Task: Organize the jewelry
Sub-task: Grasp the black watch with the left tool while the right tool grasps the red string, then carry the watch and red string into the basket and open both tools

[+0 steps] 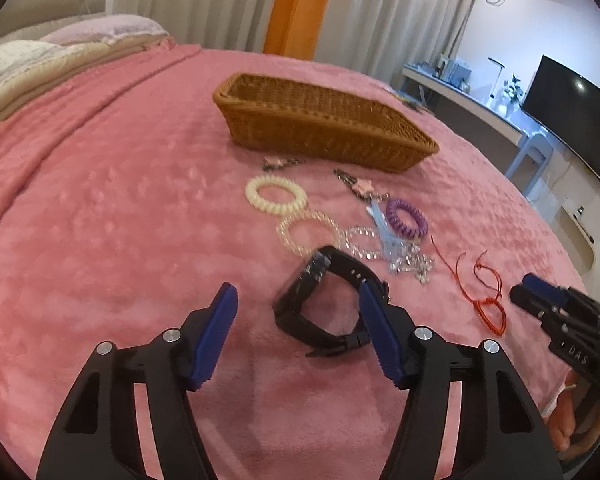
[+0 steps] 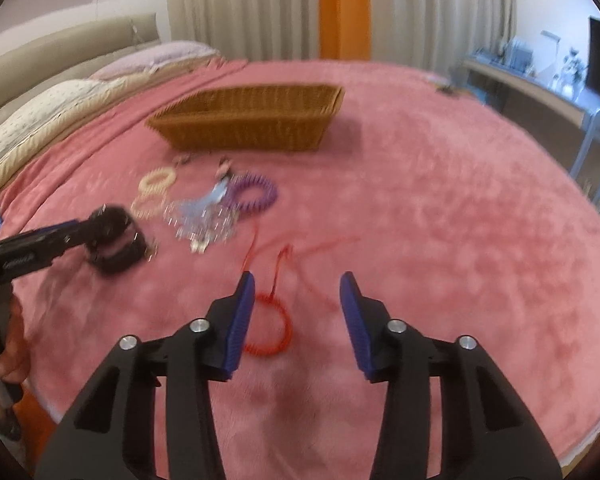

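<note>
Black and bulky, the watch (image 1: 320,300) lies just ahead of the left gripper (image 1: 298,300), partly between its blue pads (image 1: 216,332). The right-hand pad overlaps the strap, though I cannot tell whether it touches; the other pad stands clear of the watch, so the jaws are apart with nothing clamped. The strap loop runs from near-right to far-left across the gap, so closing here would likely pinch it across its width.

Over by the right gripper (image 2: 296,292), the red cord bracelet (image 2: 270,328) lies on the pink blanket (image 2: 440,240) just by the left-hand pad, its loose ends trailing away ahead. Those jaws are apart too and hold nothing; the loop sits off-centre, so a small shift left looks needed.

Each hand has its own nearest piece. Beyond the watch lie the spiral hair ties (image 1: 276,194), a purple one (image 1: 406,218) and a tangle of crystal beads (image 1: 384,248). Farthest ahead stands the wicker basket (image 1: 324,136), its long side facing both grippers.
</note>
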Demonstrator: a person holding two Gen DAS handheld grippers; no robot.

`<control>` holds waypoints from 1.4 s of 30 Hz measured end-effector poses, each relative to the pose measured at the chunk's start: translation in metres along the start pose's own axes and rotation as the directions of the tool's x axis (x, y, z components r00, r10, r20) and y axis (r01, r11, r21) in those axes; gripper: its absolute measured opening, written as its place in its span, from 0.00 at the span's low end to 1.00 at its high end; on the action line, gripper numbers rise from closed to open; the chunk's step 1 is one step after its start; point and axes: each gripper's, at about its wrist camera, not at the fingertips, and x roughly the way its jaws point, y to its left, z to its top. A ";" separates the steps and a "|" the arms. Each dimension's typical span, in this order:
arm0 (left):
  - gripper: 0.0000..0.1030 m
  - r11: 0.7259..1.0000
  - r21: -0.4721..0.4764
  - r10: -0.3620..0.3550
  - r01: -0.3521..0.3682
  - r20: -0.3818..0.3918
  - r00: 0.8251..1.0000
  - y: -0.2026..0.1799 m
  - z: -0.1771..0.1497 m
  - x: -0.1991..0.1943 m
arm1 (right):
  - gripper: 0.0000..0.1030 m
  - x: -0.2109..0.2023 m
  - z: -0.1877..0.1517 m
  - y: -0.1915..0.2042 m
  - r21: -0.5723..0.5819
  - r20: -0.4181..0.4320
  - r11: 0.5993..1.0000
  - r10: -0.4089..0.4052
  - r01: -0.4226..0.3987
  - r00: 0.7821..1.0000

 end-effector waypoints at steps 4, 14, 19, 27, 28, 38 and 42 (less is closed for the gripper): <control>0.55 1.000 0.011 -0.005 0.006 -0.030 1.000 0.000 0.001 0.008 | 0.36 0.016 -0.005 0.003 0.003 -0.086 1.000 0.016 -0.015 0.996; 0.27 0.999 0.019 0.039 -0.037 -0.084 0.996 -0.002 0.007 0.023 | 0.07 0.026 -0.010 0.016 -0.039 -0.110 0.999 0.014 -0.019 0.994; 0.22 0.999 -0.005 0.032 -0.033 -0.061 0.998 0.002 0.006 0.018 | 0.03 0.022 -0.010 0.024 -0.073 -0.087 0.997 -0.005 -0.001 0.996; 0.21 1.000 -0.003 -0.012 0.012 0.024 1.000 -0.006 0.019 -0.015 | 0.03 -0.012 0.019 0.030 -0.070 0.008 0.997 0.023 -0.022 1.000; 0.21 1.000 0.003 -0.021 0.021 0.043 0.999 -0.008 0.025 -0.021 | 0.03 -0.016 0.025 0.031 -0.073 0.023 0.997 0.023 -0.021 0.999; 0.21 0.997 0.082 -0.018 0.003 0.181 0.983 -0.027 0.117 -0.028 | 0.03 -0.014 0.140 0.034 -0.084 0.168 0.996 0.045 -0.031 0.985; 0.21 0.997 0.069 -0.031 0.018 0.188 0.982 -0.022 0.161 0.003 | 0.03 0.022 0.186 0.033 -0.084 0.179 0.995 0.059 -0.045 0.982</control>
